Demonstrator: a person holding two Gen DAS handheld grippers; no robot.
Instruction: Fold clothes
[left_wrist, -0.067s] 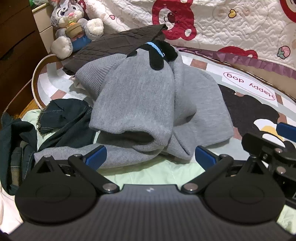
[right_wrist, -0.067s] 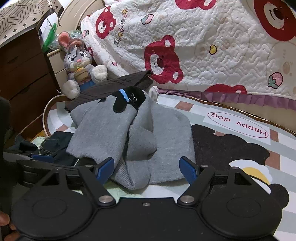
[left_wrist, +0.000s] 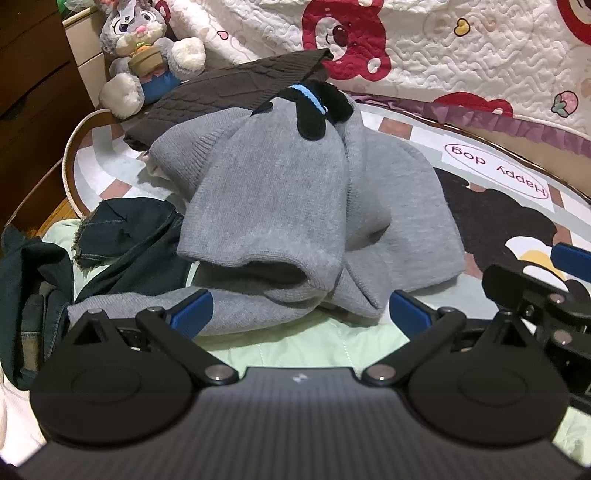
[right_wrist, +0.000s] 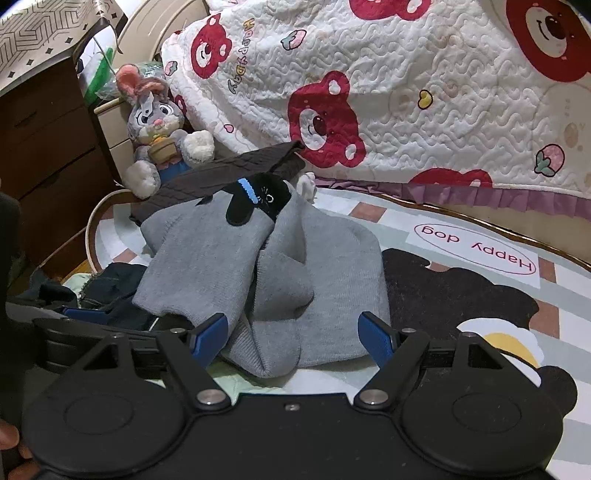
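A crumpled grey knit sweater (left_wrist: 280, 206) with a black patch near its collar lies heaped on the round floor mat (left_wrist: 495, 173). Its folded hem faces me. My left gripper (left_wrist: 301, 314) is open just in front of that hem, with nothing between its blue pads. In the right wrist view the same grey sweater (right_wrist: 236, 266) fills the middle, and my right gripper (right_wrist: 293, 336) is open over its near edge without touching it. The right gripper's black frame (left_wrist: 535, 295) also shows at the right edge of the left wrist view.
A brown cable-knit garment (left_wrist: 229, 92) lies behind the sweater. Dark denim clothes (left_wrist: 122, 240) are piled at the left on a pale green garment (left_wrist: 303, 347). A plush rabbit (right_wrist: 159, 129) leans against a dark wooden cabinet (right_wrist: 40, 147). A bear-print quilt (right_wrist: 424, 88) hangs behind.
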